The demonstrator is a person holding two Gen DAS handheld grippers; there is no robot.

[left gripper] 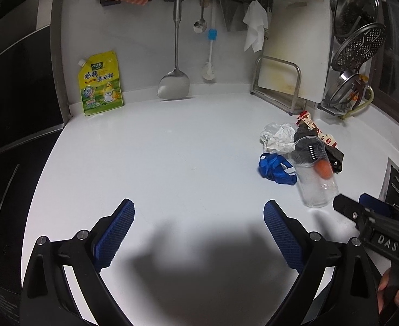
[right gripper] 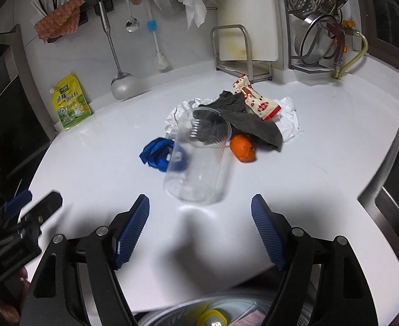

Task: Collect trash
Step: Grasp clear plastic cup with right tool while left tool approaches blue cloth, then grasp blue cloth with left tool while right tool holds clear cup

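Note:
A pile of trash lies on the white counter [right gripper: 90, 163]: a clear plastic cup [right gripper: 199, 160] on its side, a blue ribbon [right gripper: 156, 152], an orange peel [right gripper: 242, 148], a grey rag [right gripper: 251, 125], a red-and-white snack wrapper [right gripper: 256, 102] and crumpled white paper [right gripper: 289, 121]. My right gripper [right gripper: 200, 228] is open and empty, just short of the cup's base. My left gripper [left gripper: 199, 233] is open and empty over bare counter, left of the pile. In the left wrist view the cup [left gripper: 313, 174], ribbon [left gripper: 276, 169] and right gripper [left gripper: 348, 207] sit at right.
A yellow seasoning pouch [left gripper: 101, 84] leans on the back wall. A spatula [left gripper: 175, 81], ladle and brush hang from a rail. A cutting board rack [right gripper: 242, 51] and pot-lid rack [right gripper: 321, 32] stand at back right. A bin [right gripper: 213, 315] with a liner sits below the counter's front edge.

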